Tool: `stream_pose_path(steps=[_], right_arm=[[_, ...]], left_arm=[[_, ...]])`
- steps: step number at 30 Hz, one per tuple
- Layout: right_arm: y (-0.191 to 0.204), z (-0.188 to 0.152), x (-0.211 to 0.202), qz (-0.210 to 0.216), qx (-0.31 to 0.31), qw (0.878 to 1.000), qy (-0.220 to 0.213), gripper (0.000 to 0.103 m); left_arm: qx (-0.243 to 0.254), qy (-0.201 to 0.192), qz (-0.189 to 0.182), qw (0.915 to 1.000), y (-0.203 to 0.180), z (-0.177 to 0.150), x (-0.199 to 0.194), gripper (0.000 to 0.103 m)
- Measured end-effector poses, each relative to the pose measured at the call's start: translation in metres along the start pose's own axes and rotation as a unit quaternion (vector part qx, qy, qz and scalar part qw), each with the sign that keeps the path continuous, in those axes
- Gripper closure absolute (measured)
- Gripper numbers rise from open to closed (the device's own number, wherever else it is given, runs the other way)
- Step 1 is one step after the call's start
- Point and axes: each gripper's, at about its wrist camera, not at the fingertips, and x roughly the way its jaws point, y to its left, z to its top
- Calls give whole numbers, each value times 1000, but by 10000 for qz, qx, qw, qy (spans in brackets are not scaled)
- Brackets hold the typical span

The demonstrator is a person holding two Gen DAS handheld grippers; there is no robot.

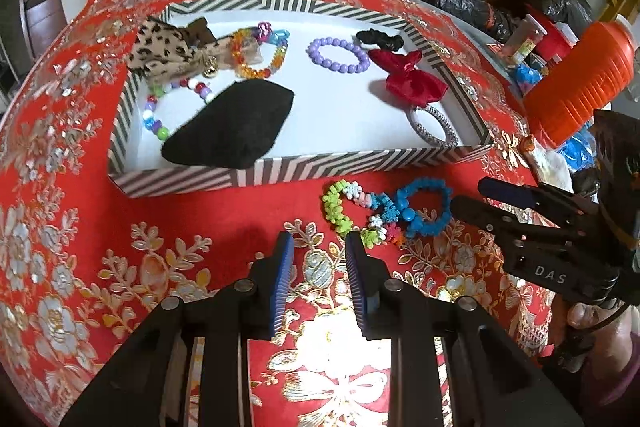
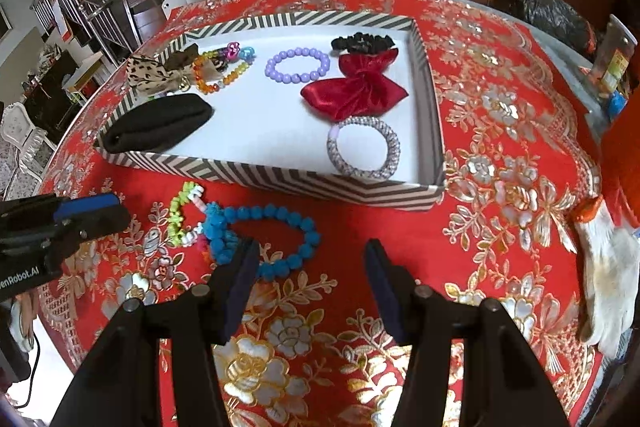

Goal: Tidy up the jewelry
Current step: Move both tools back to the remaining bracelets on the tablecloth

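Hovering over the red floral tablecloth (image 2: 500, 155), both grippers are standing open and gripping nothing.

Left gripper (image 1: 318, 241) is showing a narrow gap between its blue pads; right gripper (image 2: 310, 247) is gaping wider, its left finger overlapping the blue bracelet (image 2: 276, 239). That bracelet is lying tangled with a green flower bracelet (image 1: 340, 205) just outside the near wall of the striped tray (image 2: 280, 177), which is holding a purple bead bracelet (image 2: 296, 65), red bow (image 2: 354, 91) and grey hair tie (image 2: 364, 147).

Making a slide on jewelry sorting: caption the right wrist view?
Open right tool hovers by blue bracelet lying outside the striped tray.
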Motion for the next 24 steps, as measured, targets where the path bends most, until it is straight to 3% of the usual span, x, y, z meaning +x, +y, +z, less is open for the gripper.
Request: stream_pose_path(steps=[10,17,24], right_arm=[[-4,2,19,-126,10,9999,96,46],[-6,-3,18,-504,-247,9984,93,46],[-23,-8,11,-455,-19,9989,136,46]], left_arm=[[2,42,-18,10000,-9,8,14,76],[20,122,50,9999,-9,9,22,76],[48,140,92,9998,-11,11,31,75]])
